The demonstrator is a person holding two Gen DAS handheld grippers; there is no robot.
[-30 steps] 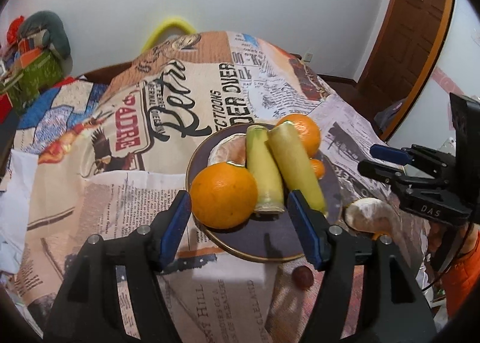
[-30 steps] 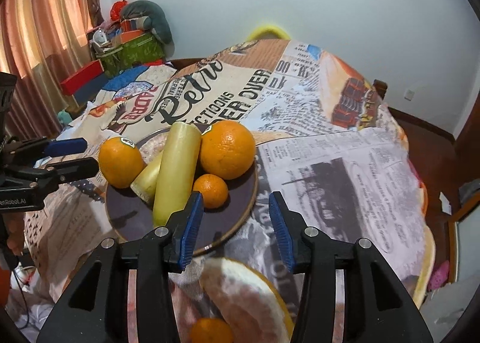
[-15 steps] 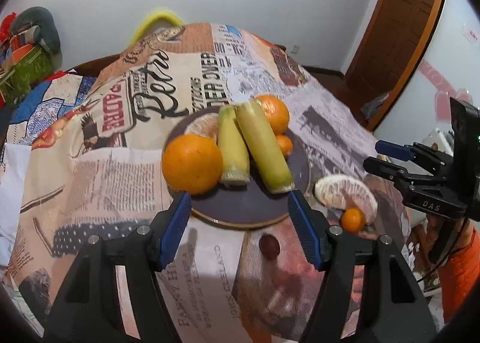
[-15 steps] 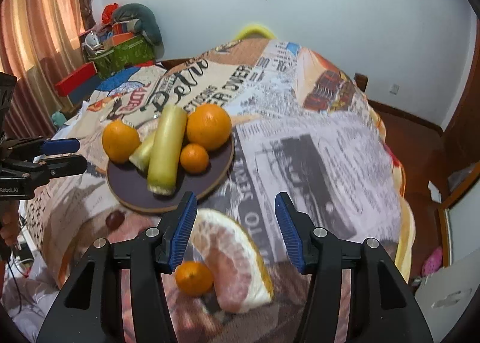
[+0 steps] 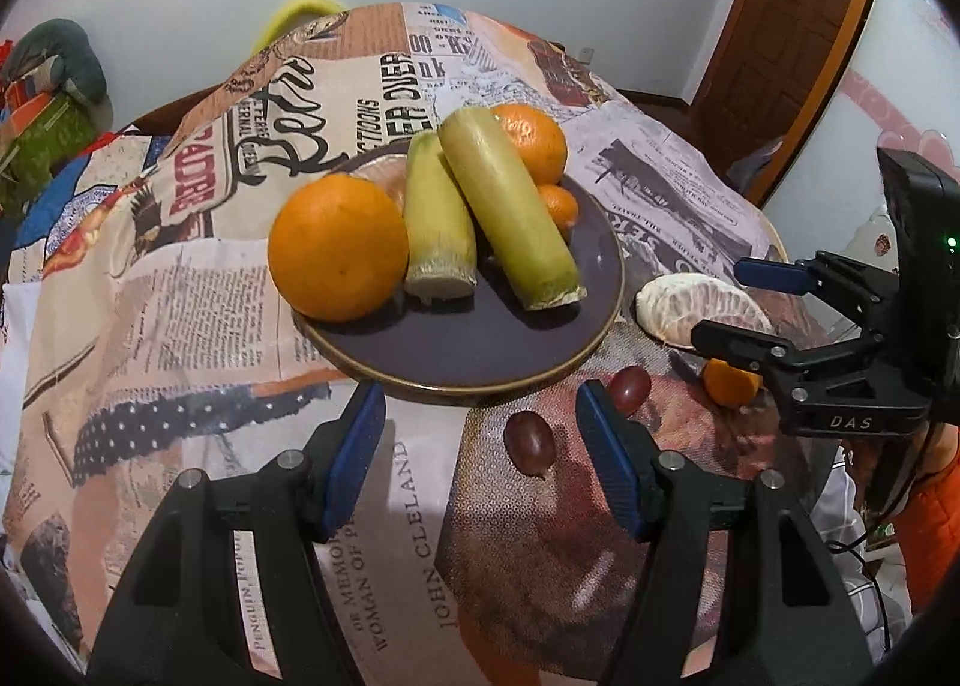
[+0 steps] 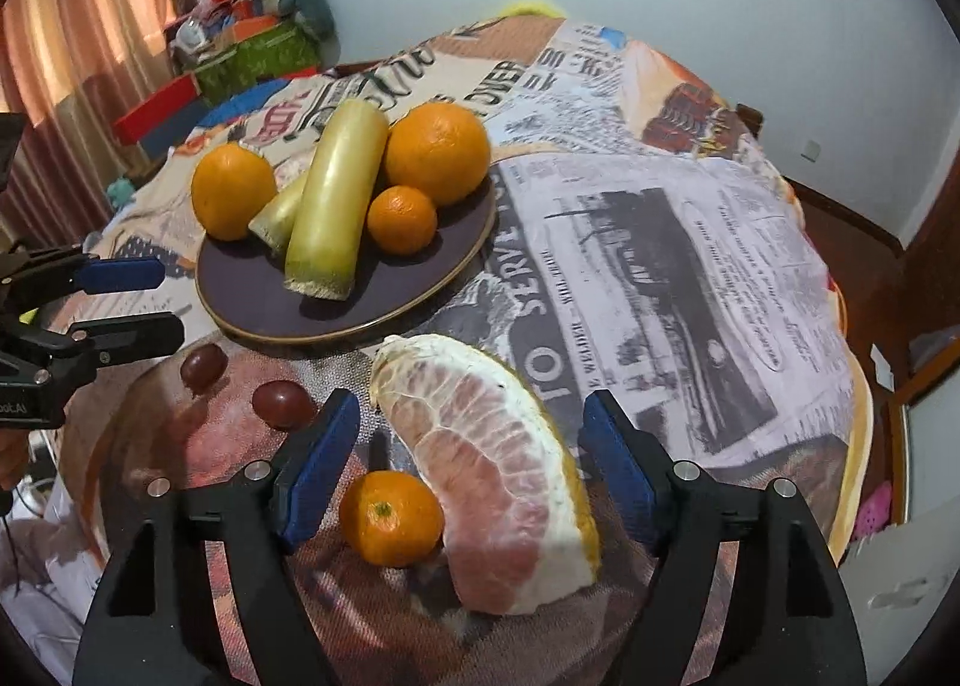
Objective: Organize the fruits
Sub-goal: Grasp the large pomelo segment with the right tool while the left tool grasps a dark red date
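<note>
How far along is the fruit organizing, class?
Done: oranges and two pale stalks lie on the plate. In hand: nothing; the left hand-held gripper and right hand-held gripper are open. Left on the cloth: pomelo wedge, mandarin, two grapes.

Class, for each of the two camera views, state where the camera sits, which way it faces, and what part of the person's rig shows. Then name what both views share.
Left wrist: on the left gripper, facing forward over the plate; its own open fingers show, with the right gripper at the right edge.
Right wrist: on the right gripper, looking down at the pomelo wedge and small mandarin; the left gripper shows at the left.
Shared: plate, two grapes, wedge, mandarin.
</note>
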